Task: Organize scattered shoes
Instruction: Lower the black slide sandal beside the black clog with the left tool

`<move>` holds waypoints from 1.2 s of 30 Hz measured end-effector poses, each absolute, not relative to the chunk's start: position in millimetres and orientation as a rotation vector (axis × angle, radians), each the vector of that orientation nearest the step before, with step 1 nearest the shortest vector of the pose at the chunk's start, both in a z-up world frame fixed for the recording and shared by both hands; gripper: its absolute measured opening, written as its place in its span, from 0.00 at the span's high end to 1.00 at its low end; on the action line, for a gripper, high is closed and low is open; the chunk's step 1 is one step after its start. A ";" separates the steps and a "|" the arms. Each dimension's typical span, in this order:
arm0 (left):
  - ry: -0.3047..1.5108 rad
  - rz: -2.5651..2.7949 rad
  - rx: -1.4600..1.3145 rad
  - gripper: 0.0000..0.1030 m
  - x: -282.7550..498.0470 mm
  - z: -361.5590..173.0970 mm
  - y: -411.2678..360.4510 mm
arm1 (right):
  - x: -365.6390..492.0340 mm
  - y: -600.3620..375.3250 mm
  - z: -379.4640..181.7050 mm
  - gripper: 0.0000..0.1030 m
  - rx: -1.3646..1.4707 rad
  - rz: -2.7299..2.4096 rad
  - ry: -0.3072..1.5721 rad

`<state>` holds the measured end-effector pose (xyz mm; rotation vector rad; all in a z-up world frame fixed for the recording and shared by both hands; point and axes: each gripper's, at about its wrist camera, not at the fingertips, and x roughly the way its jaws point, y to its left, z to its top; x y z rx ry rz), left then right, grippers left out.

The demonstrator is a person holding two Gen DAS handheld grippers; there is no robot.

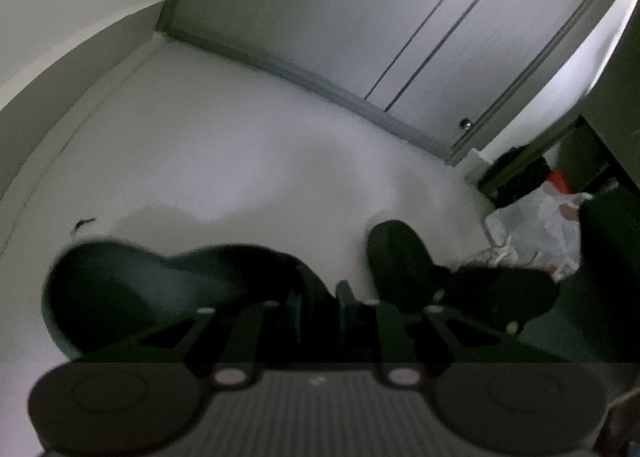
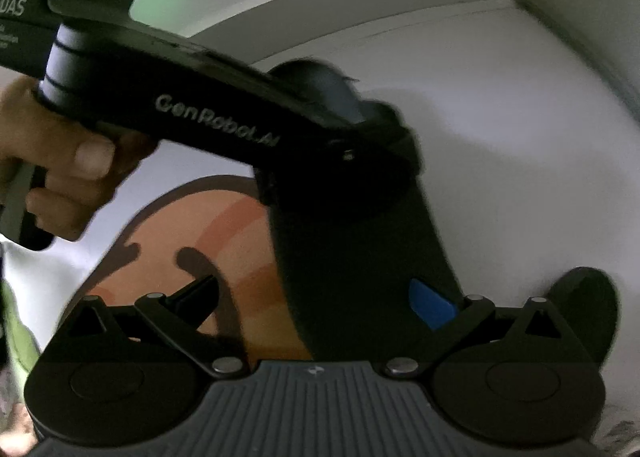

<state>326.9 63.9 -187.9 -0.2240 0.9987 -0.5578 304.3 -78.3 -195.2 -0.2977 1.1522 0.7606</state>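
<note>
My left gripper point(image 1: 320, 305) is shut on the rim of a black shoe point(image 1: 140, 289), which sticks out to the left just over the pale floor. A second black shoe point(image 1: 404, 257) lies on the floor to the right. In the right wrist view a hand point(image 2: 60, 173) holds the left gripper's housing point(image 2: 216, 117), and the held black shoe point(image 2: 360, 257) hangs from it, its grey insole facing up. My right gripper point(image 2: 316, 297) stands wide open around that shoe's lower end. Its blue-padded finger point(image 2: 432, 305) is at the shoe's edge and the other finger point(image 2: 200, 293) is clear of it.
An orange mat point(image 2: 180, 225) lies on the floor under the right gripper. Another black shoe point(image 2: 584, 309) sits at the right. A white plastic bag point(image 1: 536, 225) and white laces point(image 1: 496, 253) lie by a dark shelf. Closed doors point(image 1: 320, 17) and a wall skirting point(image 1: 80, 69) bound the floor.
</note>
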 end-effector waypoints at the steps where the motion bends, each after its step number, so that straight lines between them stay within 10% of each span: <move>1: 1.003 -0.557 -0.221 0.80 326.7 -188.5 64.6 | 306.8 -79.7 -195.4 0.00 -0.321 0.743 1.146; 36: 0.984 -0.467 -0.160 0.80 342.8 -179.6 22.7 | 306.9 -115.8 -218.8 0.01 -0.053 0.701 1.277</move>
